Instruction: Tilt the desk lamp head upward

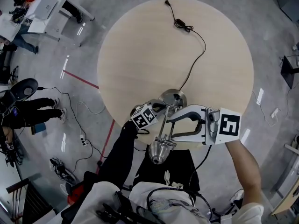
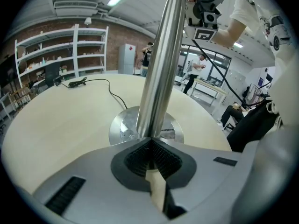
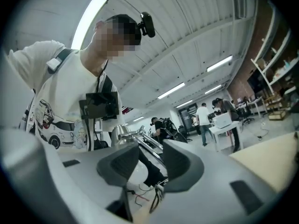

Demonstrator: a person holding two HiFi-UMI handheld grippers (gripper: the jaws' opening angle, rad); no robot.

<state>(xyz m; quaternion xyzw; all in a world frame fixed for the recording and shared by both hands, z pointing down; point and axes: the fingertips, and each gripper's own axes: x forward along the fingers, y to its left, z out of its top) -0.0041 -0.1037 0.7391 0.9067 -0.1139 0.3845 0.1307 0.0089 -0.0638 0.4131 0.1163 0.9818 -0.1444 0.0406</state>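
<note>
A chrome desk lamp stands on its round base (image 1: 174, 98) at the near edge of the round wooden table (image 1: 140, 45). Its pole (image 2: 161, 64) rises toward me, and the lamp head (image 1: 160, 151) hangs out past the table edge. My left gripper (image 1: 158, 108) is shut on the pole just above the base (image 2: 125, 127), with its ribbed pads (image 2: 140, 155) pressed against the metal. My right gripper (image 1: 172, 127) comes in from the right at the lamp's upper arm (image 1: 166, 125). Its jaws stand apart, and the arm's rods (image 3: 140, 139) show in the gap, untouched.
The lamp's black cord (image 1: 196, 64) runs across the table to a loose plug (image 1: 179, 23). White desks (image 1: 46, 13) and cables (image 1: 81, 139) are on the floor to the left. Shelving (image 2: 56, 55) and people stand in the background.
</note>
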